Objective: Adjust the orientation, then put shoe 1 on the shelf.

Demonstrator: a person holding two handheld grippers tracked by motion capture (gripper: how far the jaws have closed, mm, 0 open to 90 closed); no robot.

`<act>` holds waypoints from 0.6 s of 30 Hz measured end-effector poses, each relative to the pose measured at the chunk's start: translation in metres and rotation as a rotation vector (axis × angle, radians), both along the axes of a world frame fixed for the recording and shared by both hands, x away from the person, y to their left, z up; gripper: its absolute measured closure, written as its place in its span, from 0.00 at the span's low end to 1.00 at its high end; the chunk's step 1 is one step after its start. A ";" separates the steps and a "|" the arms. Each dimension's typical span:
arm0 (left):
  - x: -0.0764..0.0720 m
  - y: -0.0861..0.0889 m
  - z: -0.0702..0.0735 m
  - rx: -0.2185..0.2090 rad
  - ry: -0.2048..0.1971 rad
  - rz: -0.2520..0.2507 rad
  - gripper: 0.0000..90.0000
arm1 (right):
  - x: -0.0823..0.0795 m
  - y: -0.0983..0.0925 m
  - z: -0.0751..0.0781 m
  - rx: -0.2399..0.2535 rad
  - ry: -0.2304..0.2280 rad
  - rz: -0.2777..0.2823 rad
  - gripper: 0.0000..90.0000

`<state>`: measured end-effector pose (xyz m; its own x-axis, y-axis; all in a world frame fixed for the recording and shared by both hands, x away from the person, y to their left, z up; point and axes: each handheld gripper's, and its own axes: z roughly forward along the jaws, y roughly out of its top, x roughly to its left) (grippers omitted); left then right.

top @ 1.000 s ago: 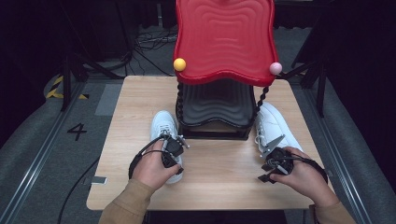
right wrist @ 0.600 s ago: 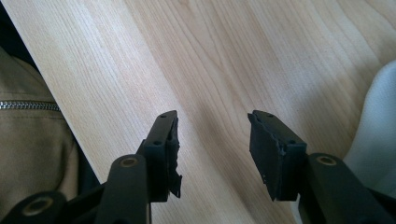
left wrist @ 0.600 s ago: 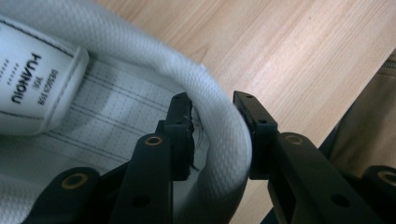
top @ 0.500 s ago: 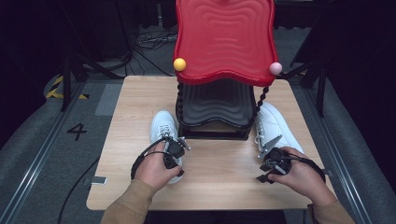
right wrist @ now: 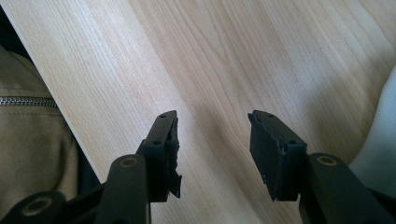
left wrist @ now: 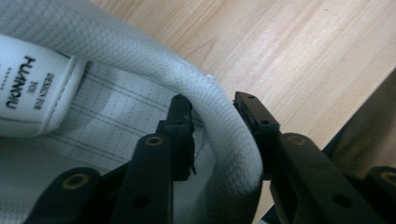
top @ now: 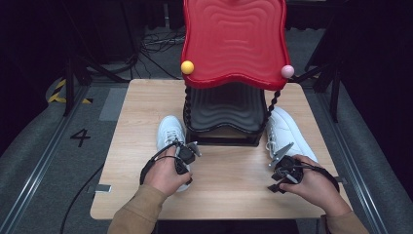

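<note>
Left gripper (left wrist: 212, 105) jaws, just closing, pinch the white mesh sneaker's (left wrist: 140, 65) padded collar; right gripper (right wrist: 212, 122) jaws spread beside the rack (top: 224, 114).

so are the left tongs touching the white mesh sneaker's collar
Touching: the left gripper view shows the left tongs straddling the white mesh sneaker's padded collar, pads against it.
</note>
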<state>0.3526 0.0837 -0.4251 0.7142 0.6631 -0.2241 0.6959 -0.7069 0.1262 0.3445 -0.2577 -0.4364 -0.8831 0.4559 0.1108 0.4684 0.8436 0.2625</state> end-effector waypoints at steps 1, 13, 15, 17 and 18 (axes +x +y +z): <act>0.000 0.001 0.000 -0.026 -0.009 -0.001 0.81 | 0.000 -0.001 0.000 0.002 -0.002 -0.001 0.58; -0.002 0.021 0.023 -0.103 -0.094 0.056 0.87 | 0.001 -0.008 0.003 0.024 -0.012 -0.015 0.58; -0.001 0.025 0.027 -0.110 -0.097 0.056 0.87 | 0.001 -0.010 0.002 0.020 -0.008 -0.024 0.58; -0.001 0.028 0.035 -0.099 -0.098 0.056 0.86 | 0.002 -0.013 0.002 0.026 -0.008 -0.030 0.58; -0.001 0.030 0.037 -0.094 -0.096 0.053 0.86 | 0.002 -0.014 0.002 0.025 -0.010 -0.031 0.58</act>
<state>0.3520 0.1133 -0.3880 0.6997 0.6798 -0.2197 0.7137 -0.6514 0.2575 0.3465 -0.2714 -0.4340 -0.8698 0.4801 0.1141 0.4914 0.8220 0.2878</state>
